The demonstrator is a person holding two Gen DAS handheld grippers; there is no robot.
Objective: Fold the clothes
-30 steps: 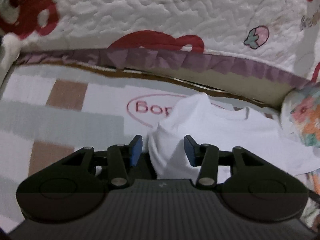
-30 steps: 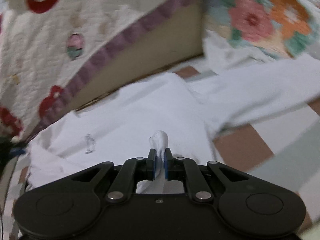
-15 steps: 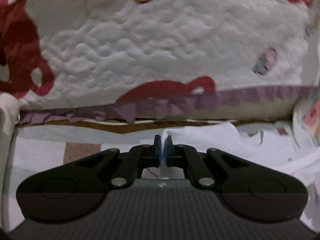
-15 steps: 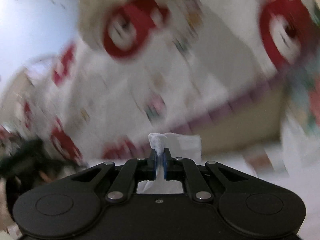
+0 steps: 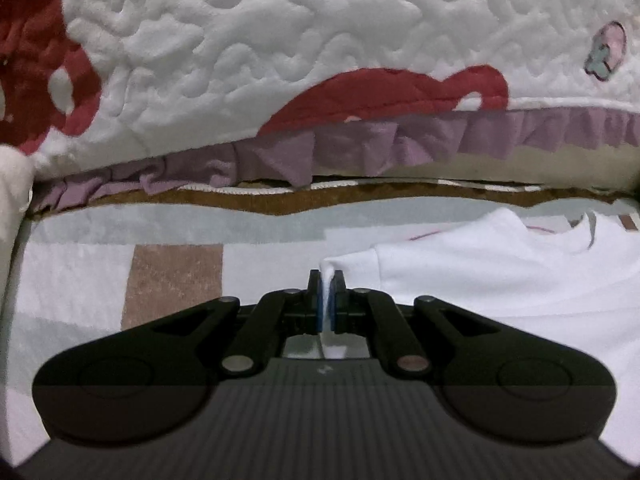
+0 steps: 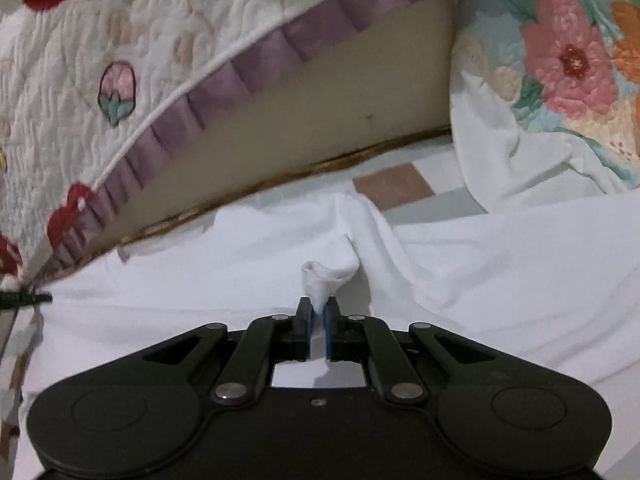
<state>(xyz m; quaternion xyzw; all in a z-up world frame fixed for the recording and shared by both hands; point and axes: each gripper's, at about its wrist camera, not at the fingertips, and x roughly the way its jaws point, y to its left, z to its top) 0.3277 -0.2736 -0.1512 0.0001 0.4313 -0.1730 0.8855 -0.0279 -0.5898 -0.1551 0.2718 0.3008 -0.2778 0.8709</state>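
White garment (image 5: 500, 280) is lying spread on a checked bed cover (image 5: 172, 276) of white, grey-green and brown squares, its far edge lying near a quilted, purple-ruffled cushion (image 5: 280, 48). Plain white fabric is showing soft folds, with 1 ridge running up the middle in the right wrist view (image 6: 352, 232). 2 small pinched peaks are standing up from it, 1 at its left edge (image 5: 329, 276) and 1 mid-cloth (image 6: 320, 280).
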